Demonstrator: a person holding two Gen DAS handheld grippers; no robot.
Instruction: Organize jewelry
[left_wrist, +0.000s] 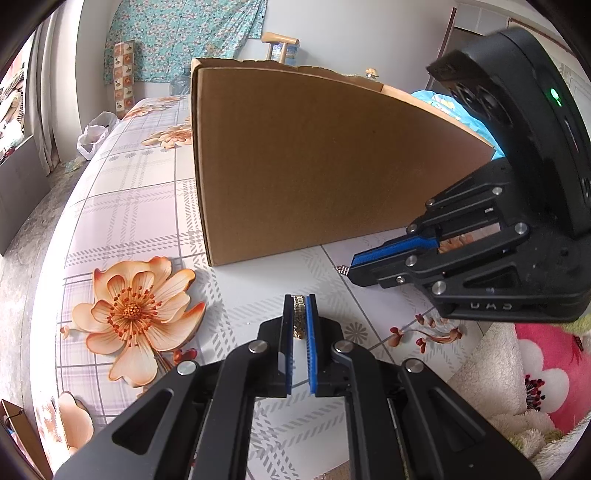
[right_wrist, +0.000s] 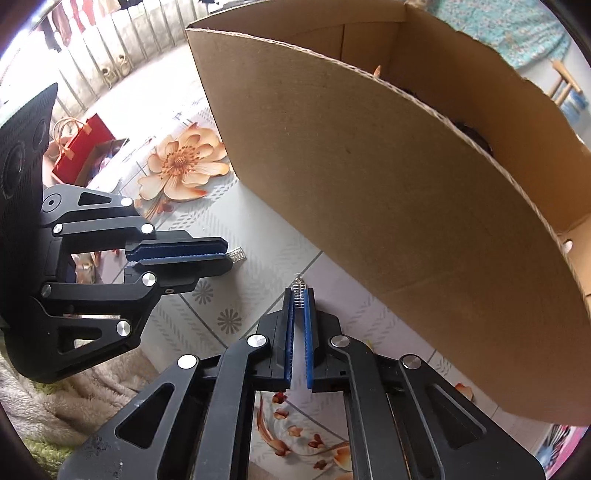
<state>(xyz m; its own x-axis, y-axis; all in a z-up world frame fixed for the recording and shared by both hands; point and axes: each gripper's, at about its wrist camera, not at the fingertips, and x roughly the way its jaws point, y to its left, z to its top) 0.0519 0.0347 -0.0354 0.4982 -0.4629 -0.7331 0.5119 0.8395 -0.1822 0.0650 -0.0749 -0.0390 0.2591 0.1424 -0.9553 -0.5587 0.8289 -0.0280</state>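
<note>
My left gripper (left_wrist: 300, 300) is shut on a short gold-toned strip of stones, an earring (left_wrist: 300, 318), held just above the flowered cloth. In the right wrist view the same left gripper (right_wrist: 226, 253) comes in from the left with the strip's end (right_wrist: 237, 255) poking past its tips. My right gripper (right_wrist: 300, 292) is shut on a silvery ladder-like earring (right_wrist: 300, 286) with a small hook on top. From the left wrist view, the right gripper (left_wrist: 351, 271) shows only that hook (left_wrist: 342, 268). A tall open cardboard box (left_wrist: 314, 166) (right_wrist: 369, 184) stands right behind both grippers.
A flowered plaid cloth (left_wrist: 147, 206) covers the surface. A fluffy blanket (left_wrist: 491, 373) (right_wrist: 66, 398) lies at the near edge. Dark items (right_wrist: 476, 136) sit inside the box, mostly hidden. A red bag (right_wrist: 79, 155) and a white plastic bag (left_wrist: 94, 134) lie beyond the cloth's far edge.
</note>
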